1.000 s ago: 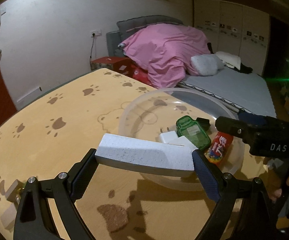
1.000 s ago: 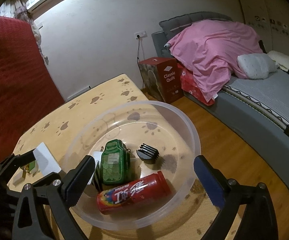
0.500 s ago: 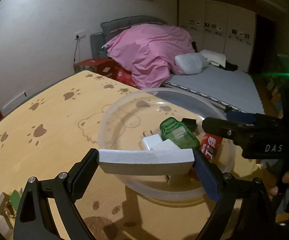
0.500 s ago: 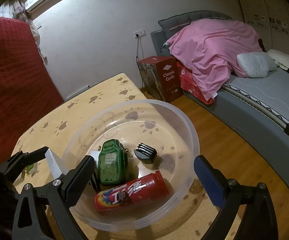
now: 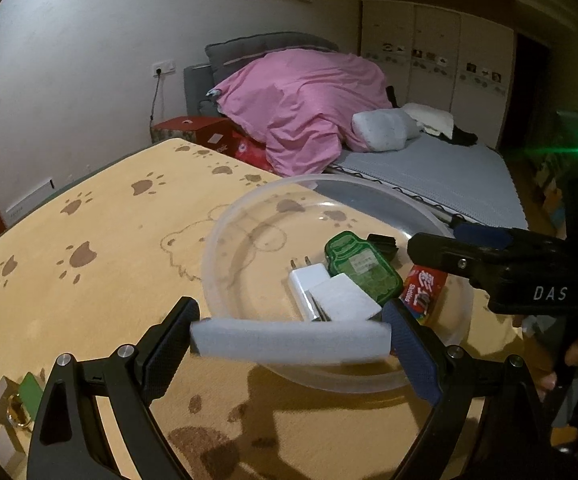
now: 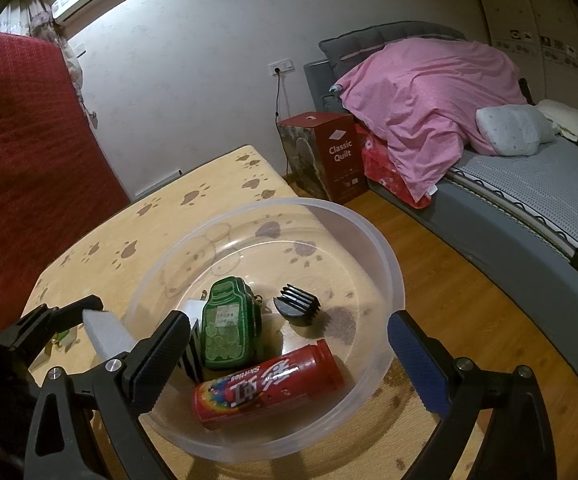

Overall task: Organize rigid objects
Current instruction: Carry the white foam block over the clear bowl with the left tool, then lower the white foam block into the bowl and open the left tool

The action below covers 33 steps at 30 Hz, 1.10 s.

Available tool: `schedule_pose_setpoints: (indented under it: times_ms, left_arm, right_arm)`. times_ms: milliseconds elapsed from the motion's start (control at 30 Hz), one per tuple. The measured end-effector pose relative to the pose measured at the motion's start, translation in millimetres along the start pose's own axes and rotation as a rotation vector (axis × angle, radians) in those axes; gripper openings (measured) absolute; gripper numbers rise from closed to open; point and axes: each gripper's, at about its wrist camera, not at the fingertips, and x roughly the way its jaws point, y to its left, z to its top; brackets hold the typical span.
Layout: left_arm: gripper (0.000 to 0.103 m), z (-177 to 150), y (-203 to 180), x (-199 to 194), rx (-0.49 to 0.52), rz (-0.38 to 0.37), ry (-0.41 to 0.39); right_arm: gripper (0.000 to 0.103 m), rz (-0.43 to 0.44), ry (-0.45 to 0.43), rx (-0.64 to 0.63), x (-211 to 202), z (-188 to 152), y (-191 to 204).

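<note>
1. Left gripper (image 5: 291, 338): jaws spread wide, clamped endwise on a long white block (image 5: 289, 339), held just above the near rim of the clear bowl (image 5: 225, 216).
2. Right gripper (image 6: 289, 354): jaws wide and empty, straddling the bowl's near side.
3. Bowl sits near the table's (image 5: 89, 280) right edge, holding a green tin (image 6: 229, 332), red tube (image 6: 269, 392), charger (image 5: 309, 280) and black comb (image 6: 297, 308).
4. Step judged: depositing the block. Next: advance over the bowl's bare left part, lower, release.
</note>
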Motion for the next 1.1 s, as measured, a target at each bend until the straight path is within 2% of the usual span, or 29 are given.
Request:
schedule_pose_setpoints:
  times_ms: [167, 433, 633, 900, 1100]
  left_arm:
    - [0.093, 1.6, -3.4, 2.9, -0.006, -0.065, -0.017]
    - [0.093, -6.0, -2.4, -8.0, -0.042, -0.056, 0.003]
    - [0.095, -27.5, 6.1, -12.2, -0.111, -0.075, 0.07]
    - [0.095, -46.9, 9.5, -10.1, -0.12, -0.067, 0.112]
    - [0.095, -52.5, 0.6, -8.8, -0.068, -0.063, 0.112]
  right_arm:
    - [0.101, -0.002, -0.001, 0.003, -0.1, 0.9, 0.4]
    - [0.101, 0.001, -0.005, 0.01, 0.7, 1.6, 2.5]
    - [0.101, 0.007, -0.006, 0.007, -1.2, 1.6, 2.1]
    - [0.101, 0.009, -0.009, 0.009, -4.1, 1.1, 2.5]
    - [0.101, 0.011, 0.0, 0.004, -2.1, 1.0, 3.2]
